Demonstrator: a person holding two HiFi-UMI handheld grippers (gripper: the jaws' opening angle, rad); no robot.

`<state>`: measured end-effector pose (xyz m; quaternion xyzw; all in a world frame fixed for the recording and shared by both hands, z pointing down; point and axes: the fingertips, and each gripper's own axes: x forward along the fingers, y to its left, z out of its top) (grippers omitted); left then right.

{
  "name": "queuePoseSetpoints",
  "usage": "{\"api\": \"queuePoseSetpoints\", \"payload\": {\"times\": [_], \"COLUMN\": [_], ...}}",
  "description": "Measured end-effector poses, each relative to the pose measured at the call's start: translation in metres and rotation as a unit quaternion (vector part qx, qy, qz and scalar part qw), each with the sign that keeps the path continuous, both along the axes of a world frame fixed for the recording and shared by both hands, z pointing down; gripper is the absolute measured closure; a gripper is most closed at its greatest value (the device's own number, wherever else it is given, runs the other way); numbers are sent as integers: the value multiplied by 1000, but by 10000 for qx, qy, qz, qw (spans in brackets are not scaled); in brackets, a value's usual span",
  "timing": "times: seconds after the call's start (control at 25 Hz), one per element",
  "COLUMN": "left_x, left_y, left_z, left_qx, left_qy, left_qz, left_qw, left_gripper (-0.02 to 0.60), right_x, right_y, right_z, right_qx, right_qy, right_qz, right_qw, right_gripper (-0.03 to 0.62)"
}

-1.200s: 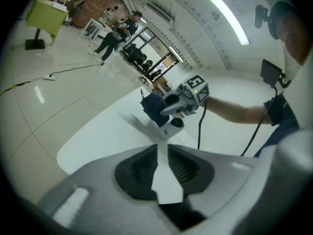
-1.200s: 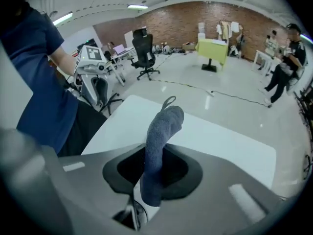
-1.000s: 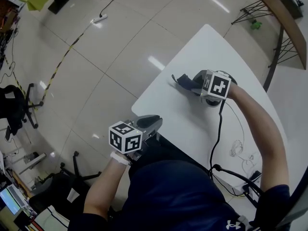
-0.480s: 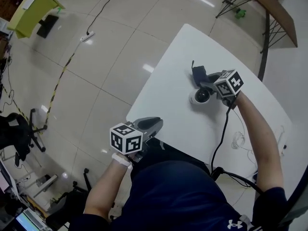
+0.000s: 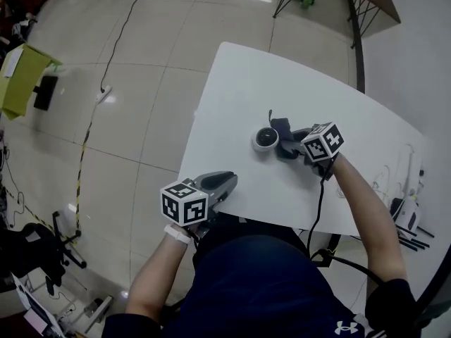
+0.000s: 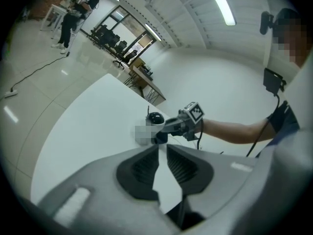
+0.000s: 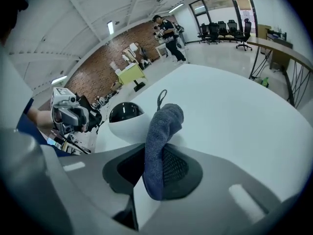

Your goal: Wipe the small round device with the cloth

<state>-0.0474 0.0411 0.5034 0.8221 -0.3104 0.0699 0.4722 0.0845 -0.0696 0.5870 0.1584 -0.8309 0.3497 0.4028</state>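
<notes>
Gripping 1 cloth (image 7: 164, 126), R claw (image 7: 156, 155) by 1 round device (image 5: 266, 139), 1 table (image 5: 239, 83).

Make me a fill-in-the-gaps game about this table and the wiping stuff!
The ___ is pinched in the right hand-held gripper. The small round device has a ___ dome on top. It sits on a ___ table. The left hand-held gripper holds ___.
Missing words: cloth, black, white, nothing.
</notes>
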Motion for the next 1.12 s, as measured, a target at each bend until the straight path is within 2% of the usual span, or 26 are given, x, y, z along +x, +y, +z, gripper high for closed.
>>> {"api": "queuePoseSetpoints", "payload": {"times": [0.24, 0.4, 0.52, 0.6, 0.68, 0.92, 1.12], "left_x": [15, 16, 15, 14, 12, 2, -8], "left_y": [-4, -6, -6, -6, -9, -14, -6], "left_z": [-5, -3, -1, -2, -4, -8, 1], "left_qx": [160, 149, 122, 125, 146, 180, 41], "left_qy": [-61, -60, -51, -24, 2, -25, -77], "left_qz": [334, 381, 383, 363, 304, 56, -65], "left_qw": [9993, 9991, 9992, 9993, 9994, 9998, 9999], "left_gripper": [529, 529, 529, 529, 529, 529, 529], "right_x": [6, -8, -25, -40, -54, -86, -104], "right_y": [43, 60, 74, 84, 92, 94, 87], "right_z": [21, 16, 13, 11, 12, 19, 20], "right_qx": [-438, -786, -1072, -1206, -1252, -1134, -1009], "right_qy": [369, -56, -362, -501, -515, -326, -349], "right_qz": [1056, 1907, 2232, 2206, 2020, 1367, 1219], "right_qw": [9928, 9785, 9682, 9666, 9700, 9836, 9868], "right_gripper": [520, 520, 520, 520, 520, 520, 520]}}
